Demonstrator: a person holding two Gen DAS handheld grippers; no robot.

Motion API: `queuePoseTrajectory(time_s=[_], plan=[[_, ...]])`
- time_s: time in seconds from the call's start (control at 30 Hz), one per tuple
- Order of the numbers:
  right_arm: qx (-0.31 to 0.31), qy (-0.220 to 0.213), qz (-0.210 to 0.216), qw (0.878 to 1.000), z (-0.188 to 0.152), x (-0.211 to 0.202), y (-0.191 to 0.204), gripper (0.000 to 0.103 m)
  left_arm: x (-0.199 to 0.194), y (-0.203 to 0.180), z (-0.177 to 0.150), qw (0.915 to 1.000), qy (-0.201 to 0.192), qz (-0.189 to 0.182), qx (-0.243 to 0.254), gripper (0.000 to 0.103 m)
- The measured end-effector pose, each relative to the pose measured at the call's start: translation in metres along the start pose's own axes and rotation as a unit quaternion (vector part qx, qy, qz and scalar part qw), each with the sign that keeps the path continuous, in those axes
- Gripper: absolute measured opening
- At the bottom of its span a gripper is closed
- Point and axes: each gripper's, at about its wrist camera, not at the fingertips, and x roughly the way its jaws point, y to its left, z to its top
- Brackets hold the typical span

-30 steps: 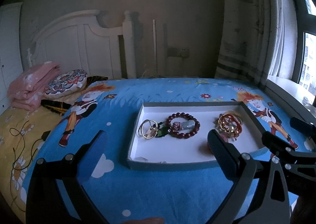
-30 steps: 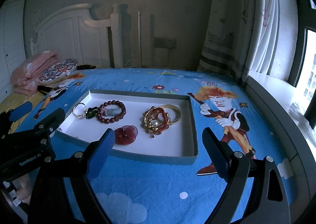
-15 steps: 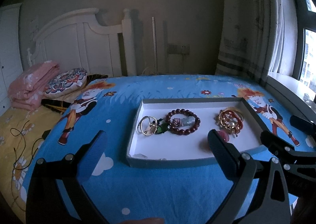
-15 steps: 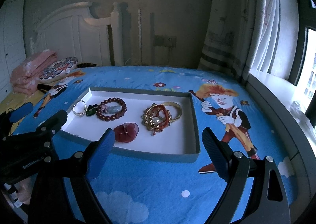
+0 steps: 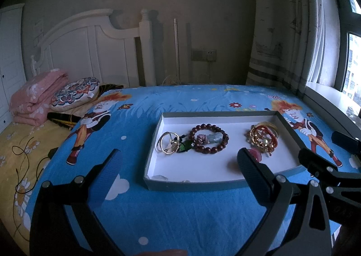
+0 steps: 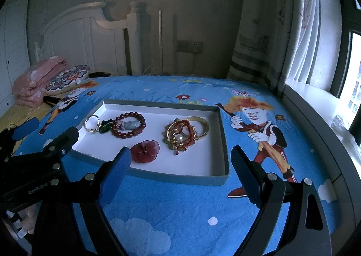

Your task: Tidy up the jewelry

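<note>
All jewelry sits inside the shallow tray (image 6: 222,141) on the bed (image 6: 180,208); at the tray's left end are the silver and gold rings (image 6: 92,123) touching a green charm (image 6: 106,126), then the dark red bead bracelet (image 6: 129,125), the red flower piece (image 6: 145,151) near the tray's front wall, and the tangled gold-and-red bangles (image 6: 183,134) toward its right wall. Pieces look grouped by kind, though the bangle pile is jumbled, so sorting could be early or nearly done. Left gripper (image 5: 178,173) and right gripper (image 6: 180,167) hover at the tray's front edge, jaws spread wide, holding nothing, likely poised to pick.

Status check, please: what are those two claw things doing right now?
Left hand-held gripper open, empty. Right hand-held gripper open, empty. Jewelry untouched in shallow grey box. Path clear.
</note>
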Motion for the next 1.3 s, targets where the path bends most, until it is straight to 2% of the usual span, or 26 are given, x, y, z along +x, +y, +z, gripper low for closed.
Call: queuePoseTrajectory(time_s=[1.3], plan=[[-0.004,0.002,0.005,1.000,-0.0010,-0.0020,0.0091,0.084,-0.0018,0.0012,0.0034,0.9999,-0.001,0.009,-0.008,0.098]])
